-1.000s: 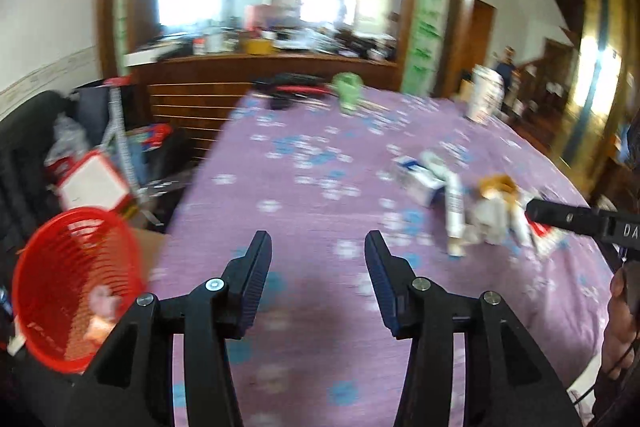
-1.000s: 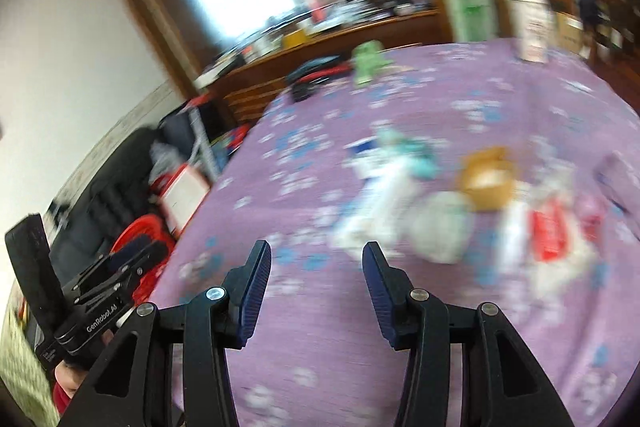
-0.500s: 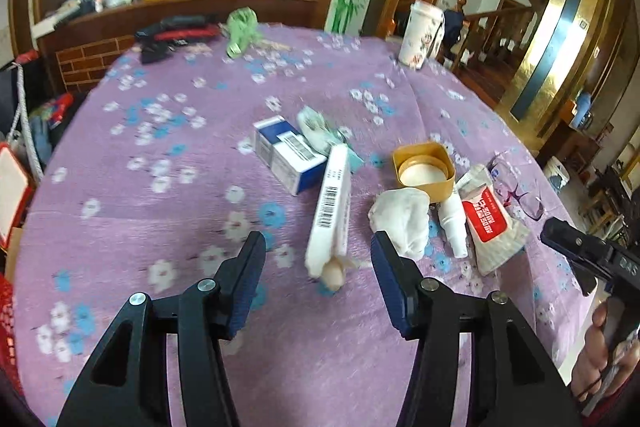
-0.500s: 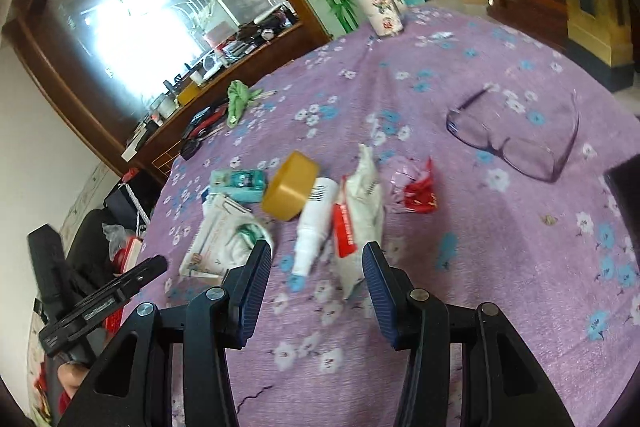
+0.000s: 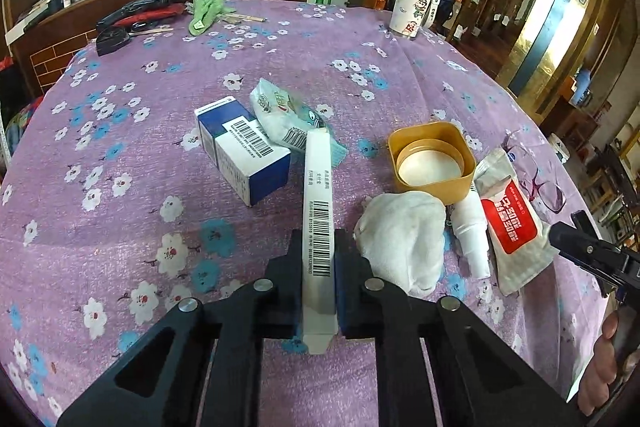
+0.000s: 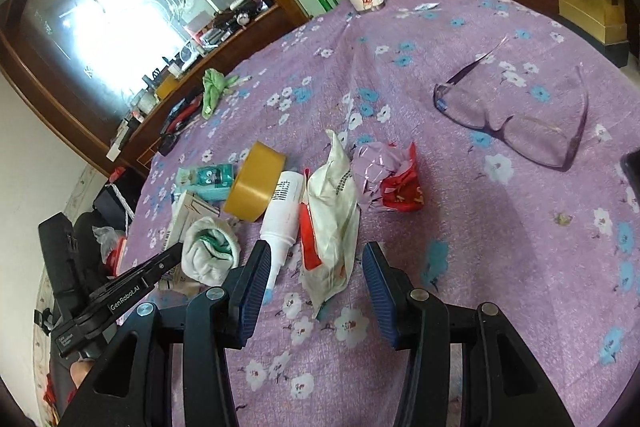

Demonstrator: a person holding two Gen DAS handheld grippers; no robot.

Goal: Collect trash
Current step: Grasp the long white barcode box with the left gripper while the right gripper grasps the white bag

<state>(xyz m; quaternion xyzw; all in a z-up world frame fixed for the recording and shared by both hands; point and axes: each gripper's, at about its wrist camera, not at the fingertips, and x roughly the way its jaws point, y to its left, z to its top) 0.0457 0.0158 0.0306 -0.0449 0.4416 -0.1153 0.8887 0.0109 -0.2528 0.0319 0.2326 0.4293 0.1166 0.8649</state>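
We see a purple flowered tablecloth (image 5: pixel 168 155) covering the table, its middle strewn with trash: a blue-and-white carton (image 5: pixel 244 153), a yellow square lid (image 5: pixel 432 163), a crumpled white wad (image 5: pixel 404 239) and a white-and-red pouch (image 6: pixel 332 211). Our left gripper (image 5: pixel 318 259) is closing its jaws on the near end of a long white barcoded box (image 5: pixel 319 195), both pads against its sides, the box's far end lying between the carton and the lid. Our right gripper (image 6: pixel 312 283) hovers half open and holds nothing, the pouch's near end between its pads untouched.
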